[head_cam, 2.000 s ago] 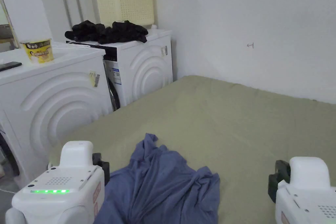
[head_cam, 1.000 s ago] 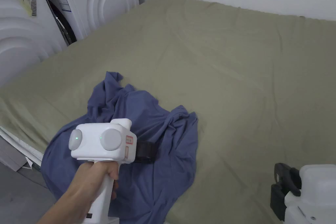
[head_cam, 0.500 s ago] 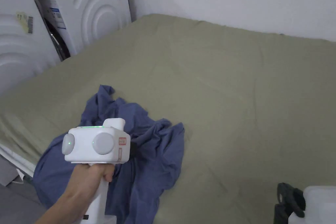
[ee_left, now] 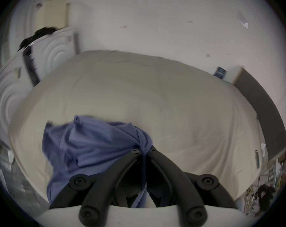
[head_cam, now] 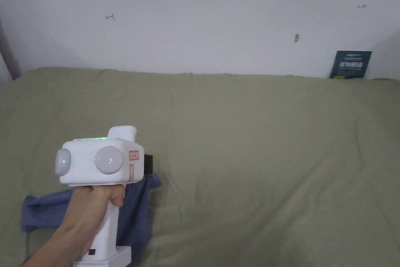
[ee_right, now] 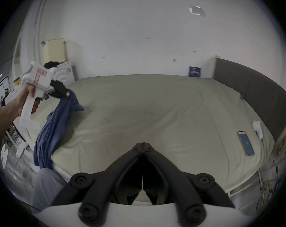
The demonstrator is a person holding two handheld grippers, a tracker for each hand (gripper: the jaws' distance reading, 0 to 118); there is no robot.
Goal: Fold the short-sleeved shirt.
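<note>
Gripping: the left gripper (ee_left: 143, 152) has its jaws pressed together on a bunched fold of the blue short-sleeved shirt (ee_left: 93, 142); cloth runs down between the two black jaws in the left gripper view.
Left gripper, other views: white body held in a hand (head_cam: 91, 211) at the lower left of the head view; seen from the side in the right gripper view (ee_right: 66, 93), with the shirt hanging from its tip.
Shirt position: lifted at the gripped end, the rest trailing down to the near left edge of the bed (ee_right: 155, 107); in the right gripper view its lower part (ee_right: 47, 140) drapes over the edge of the mattress.
Shirt state: crumpled, not spread flat, not folded.
Right gripper: (ee_right: 143, 144) jaws closed on each other with nothing between them, held above the near side of the bed, well apart from the shirt.
Bed: covered by an olive-green sheet (head_cam: 254, 142), lightly wrinkled, set against a white wall (head_cam: 195, 17).
Phone: (ee_right: 245, 143) lying flat on the sheet near the right edge.
Washing machines: (ee_left: 53, 53) white, standing beyond the left end of the bed, dark clothes (ee_left: 40, 32) heaped on top of one.
Headboard: (ee_right: 253, 89) dark panel along the right side.
</note>
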